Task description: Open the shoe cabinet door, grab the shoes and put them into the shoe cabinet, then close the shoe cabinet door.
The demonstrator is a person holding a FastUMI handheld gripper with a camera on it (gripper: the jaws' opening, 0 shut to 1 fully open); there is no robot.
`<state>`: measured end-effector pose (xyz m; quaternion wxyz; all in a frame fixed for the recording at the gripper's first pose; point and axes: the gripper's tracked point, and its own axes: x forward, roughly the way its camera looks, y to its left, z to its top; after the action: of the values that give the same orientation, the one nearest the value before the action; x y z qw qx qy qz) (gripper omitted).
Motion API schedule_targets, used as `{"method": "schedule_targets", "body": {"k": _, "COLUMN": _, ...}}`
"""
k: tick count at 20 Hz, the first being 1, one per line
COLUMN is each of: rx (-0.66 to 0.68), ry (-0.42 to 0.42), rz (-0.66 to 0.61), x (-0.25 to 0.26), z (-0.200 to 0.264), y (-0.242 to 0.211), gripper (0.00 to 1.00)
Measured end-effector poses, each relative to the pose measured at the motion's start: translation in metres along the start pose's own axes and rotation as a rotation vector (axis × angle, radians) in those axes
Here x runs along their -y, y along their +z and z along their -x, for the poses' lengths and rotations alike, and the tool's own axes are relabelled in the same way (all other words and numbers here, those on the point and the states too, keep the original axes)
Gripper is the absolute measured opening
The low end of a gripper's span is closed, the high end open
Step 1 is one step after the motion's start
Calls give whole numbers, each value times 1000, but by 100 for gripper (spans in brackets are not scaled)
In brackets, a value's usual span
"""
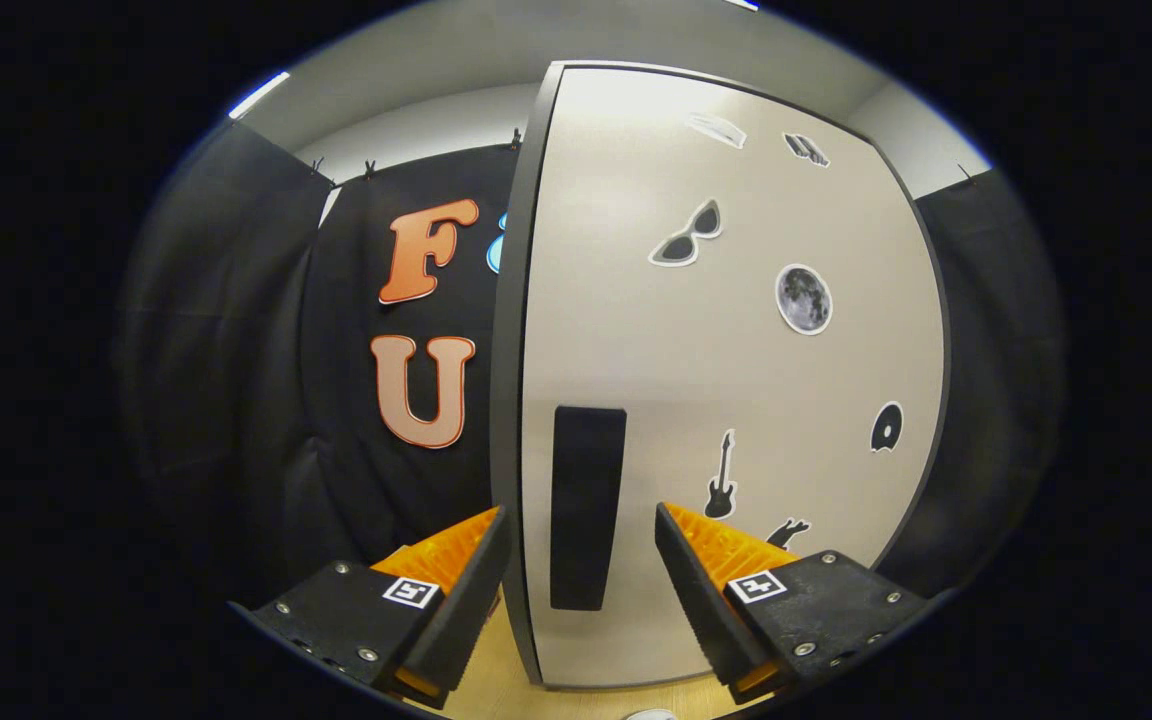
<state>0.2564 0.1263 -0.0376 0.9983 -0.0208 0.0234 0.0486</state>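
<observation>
The shoe cabinet door [736, 380] stands close in front of me, a pale panel with a dark rim and several stickers on it. Its black upright handle [586, 505] sits near the door's left edge. My gripper [581, 545] is open, and the handle lies between the two fingers. The left finger [451, 575] is beside the door's left edge, the right finger [711, 570] in front of the panel. Neither finger touches the handle. The door's left edge [509, 400] faces me, so I cannot tell whether the door is ajar.
Black cloth hangs to the left [236, 350] and right [986, 350] of the cabinet. A light wooden surface [496, 670] runs under the fingers at the foot of the door. A small white thing [651, 714] lies on it just below the gripper.
</observation>
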Motion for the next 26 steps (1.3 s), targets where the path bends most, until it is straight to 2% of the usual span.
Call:
{"method": "schedule_targets", "body": {"k": 2, "rx": -14, "ry": -9, "rz": -6, "x": -1, "z": -6, "y": -5, "gripper": 85}}
{"method": "schedule_targets", "body": {"k": 5, "rx": -18, "ry": -34, "rz": -6, "x": 2, "z": -11, "y": -8, "gripper": 51}}
{"method": "schedule_targets", "body": {"k": 7, "rx": -24, "ry": -34, "rz": -34, "x": 2, "z": -10, "y": -8, "gripper": 38}}
{"method": "schedule_targets", "body": {"k": 11, "rx": -27, "ry": -30, "rz": -48, "x": 3, "z": -2, "y": -7, "gripper": 33}}
{"method": "schedule_targets", "body": {"k": 26, "rx": -35, "ry": -46, "rz": -62, "x": 24, "z": 70, "y": 11, "gripper": 32}}
